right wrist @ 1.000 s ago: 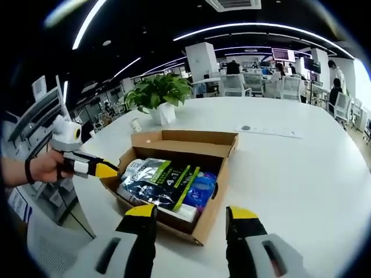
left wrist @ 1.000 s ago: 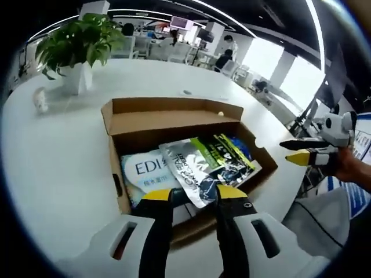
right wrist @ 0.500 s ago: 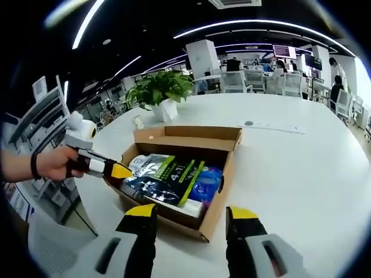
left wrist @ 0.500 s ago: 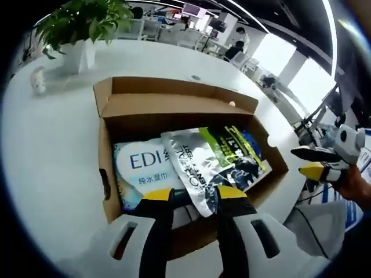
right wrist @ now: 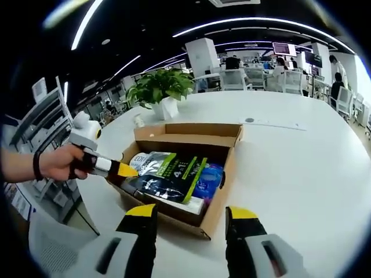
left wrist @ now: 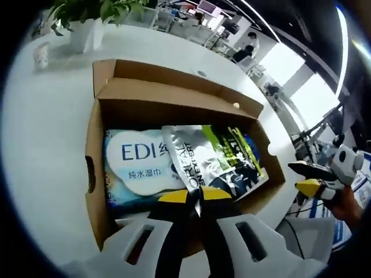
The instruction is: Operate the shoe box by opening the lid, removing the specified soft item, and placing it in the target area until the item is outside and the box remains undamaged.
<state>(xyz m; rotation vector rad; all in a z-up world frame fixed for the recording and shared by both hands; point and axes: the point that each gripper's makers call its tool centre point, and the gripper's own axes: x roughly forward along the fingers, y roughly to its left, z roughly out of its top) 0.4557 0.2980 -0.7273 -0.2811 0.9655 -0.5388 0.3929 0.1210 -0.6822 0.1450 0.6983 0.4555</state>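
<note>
The brown shoe box [left wrist: 91, 145] stands open on the white table, its lid flap [left wrist: 174, 95] folded back. Inside lie a white-and-blue EDI wipes pack [left wrist: 136, 159] and, partly over it, a silver-and-green soft pouch [left wrist: 214, 159]. My left gripper [left wrist: 197, 200] is shut on the pouch's near corner, at the box's front wall. In the right gripper view the box [right wrist: 223, 185] sits just ahead, the pouch [right wrist: 168, 176] on top, and the left gripper [right wrist: 124, 169], held by a hand, meets the pouch's left edge. My right gripper [right wrist: 191, 214] stands open before the box, holding nothing; it hovers beyond the table edge [left wrist: 298, 176].
A potted plant [right wrist: 159, 87] in a white pot stands behind the box, with a small white object [left wrist: 40, 52] beside it. The white table [right wrist: 301, 168] stretches wide to the right of the box. Office desks, chairs and people fill the background.
My left gripper has moved forward into the box and shut on the silver pouch's near corner. The right gripper has stayed open and nearly still.
</note>
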